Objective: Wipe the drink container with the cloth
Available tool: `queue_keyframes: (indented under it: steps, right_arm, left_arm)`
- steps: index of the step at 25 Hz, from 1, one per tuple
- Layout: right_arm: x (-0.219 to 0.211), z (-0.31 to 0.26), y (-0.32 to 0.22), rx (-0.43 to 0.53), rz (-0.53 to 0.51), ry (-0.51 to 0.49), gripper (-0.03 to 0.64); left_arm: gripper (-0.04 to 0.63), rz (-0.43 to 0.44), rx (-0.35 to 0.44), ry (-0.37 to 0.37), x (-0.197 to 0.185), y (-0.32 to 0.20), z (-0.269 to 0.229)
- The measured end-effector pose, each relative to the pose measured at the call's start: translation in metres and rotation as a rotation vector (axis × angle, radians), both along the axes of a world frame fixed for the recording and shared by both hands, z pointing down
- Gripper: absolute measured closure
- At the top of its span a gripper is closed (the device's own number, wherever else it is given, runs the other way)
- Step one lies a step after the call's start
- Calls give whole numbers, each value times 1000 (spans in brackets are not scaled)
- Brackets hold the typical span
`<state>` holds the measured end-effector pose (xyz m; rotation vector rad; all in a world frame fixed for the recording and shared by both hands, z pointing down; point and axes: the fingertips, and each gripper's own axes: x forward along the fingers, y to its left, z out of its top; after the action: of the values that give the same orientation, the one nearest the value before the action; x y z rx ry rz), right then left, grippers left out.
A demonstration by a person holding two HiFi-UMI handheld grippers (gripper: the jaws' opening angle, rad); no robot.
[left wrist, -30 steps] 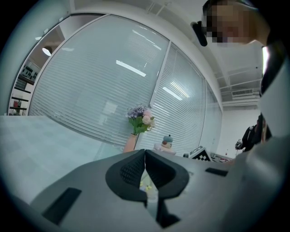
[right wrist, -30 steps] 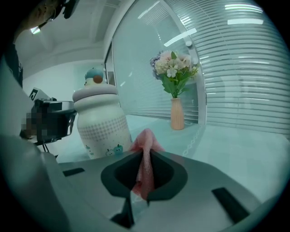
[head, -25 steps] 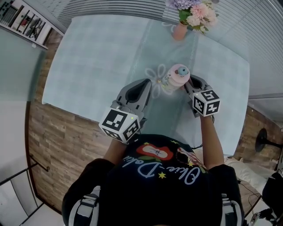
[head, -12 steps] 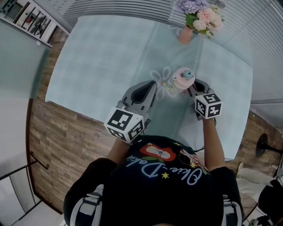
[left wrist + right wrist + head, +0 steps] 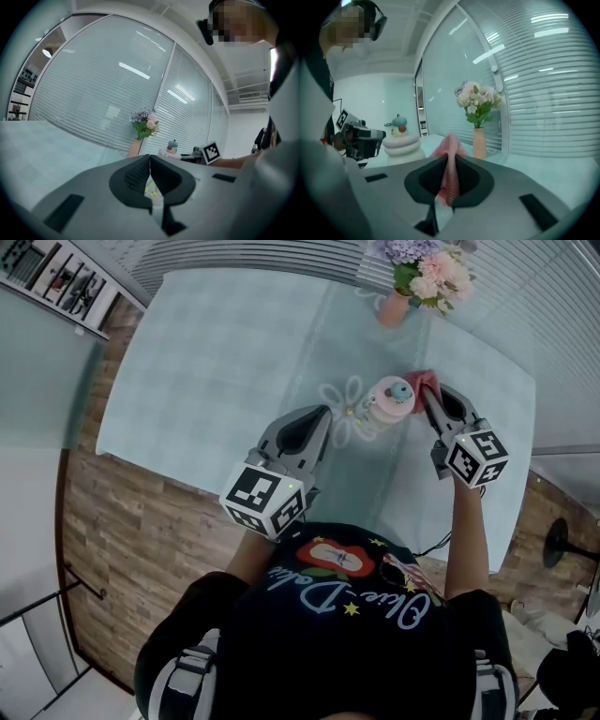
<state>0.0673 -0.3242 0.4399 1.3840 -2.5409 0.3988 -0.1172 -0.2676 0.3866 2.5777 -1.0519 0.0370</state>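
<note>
Two tools: right tool [image 5: 429, 395] clamps pink cloth [image 5: 418, 381] beside drink container [image 5: 384, 401]; left tool [image 5: 322, 416] clenched, empty.

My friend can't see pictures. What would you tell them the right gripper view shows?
The right gripper pinches a pink cloth between its shut fingers. To its left stands the white and pink drink container with a blue cap, and behind is a vase of flowers by window blinds.

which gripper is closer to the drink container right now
Right. The right gripper, shut on the cloth, is close beside the drink container on its right; the left gripper, shut and empty, sits farther off on its left.
</note>
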Motion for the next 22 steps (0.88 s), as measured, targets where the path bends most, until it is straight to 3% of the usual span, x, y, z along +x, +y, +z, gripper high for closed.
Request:
queue_keyframes:
  steps: [5, 8, 22]
  right_arm:
    - [-7, -42, -9, 101, -62, -81, 589]
    - [-17, -48, -10, 116, -132, -74, 589]
    - [-53, -29, -7, 25, -377, -54, 589]
  left_arm:
    - [592, 18, -2, 4, 0, 0, -2]
    - [592, 32, 3, 2, 1, 1, -4]
    - [592, -78, -9, -21, -8, 27, -16]
